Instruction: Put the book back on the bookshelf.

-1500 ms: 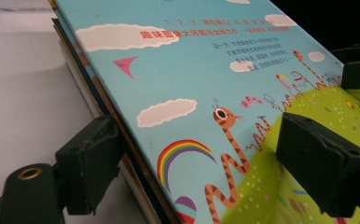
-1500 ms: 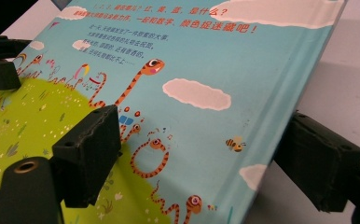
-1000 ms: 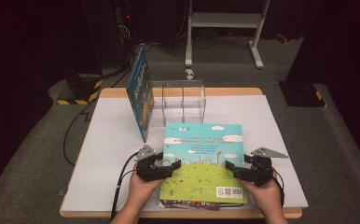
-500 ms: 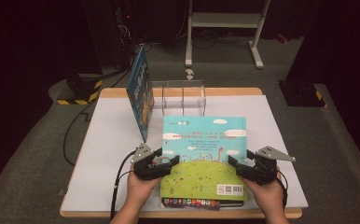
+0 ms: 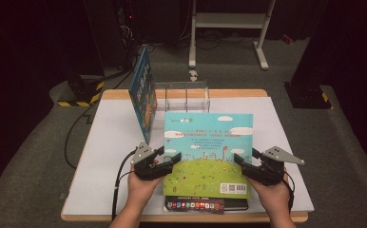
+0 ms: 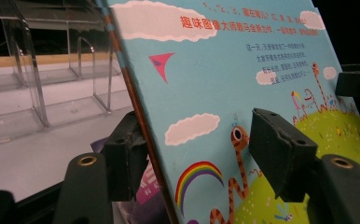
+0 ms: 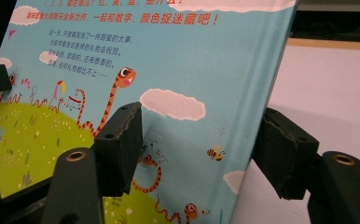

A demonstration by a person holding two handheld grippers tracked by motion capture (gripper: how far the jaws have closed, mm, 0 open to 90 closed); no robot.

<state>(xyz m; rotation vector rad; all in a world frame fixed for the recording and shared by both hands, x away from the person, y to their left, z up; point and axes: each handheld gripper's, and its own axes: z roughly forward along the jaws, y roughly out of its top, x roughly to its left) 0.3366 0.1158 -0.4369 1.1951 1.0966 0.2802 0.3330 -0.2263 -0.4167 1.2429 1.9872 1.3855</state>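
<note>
Book: we see a flat, hard-covered picture book with a sky-blue and green cover, white clouds and striped orange snakes, tilted with its far edge raised over the white table top.
Left gripper: our black two-jaw left gripper straddles the book's left edge; its jaws have just been closing, one pad over the cover, one beneath. We cannot tell whether the pads press.
Right gripper: the black right gripper straddles the book's right edge in the same way, its jaws also just closing; contact is unclear.
Underneath: a dark book with a row of small coloured pictures lies flat at the near table edge.
Behind: a clear plastic divider rack stands at the far edge, a blue book upright just beside it.
</note>
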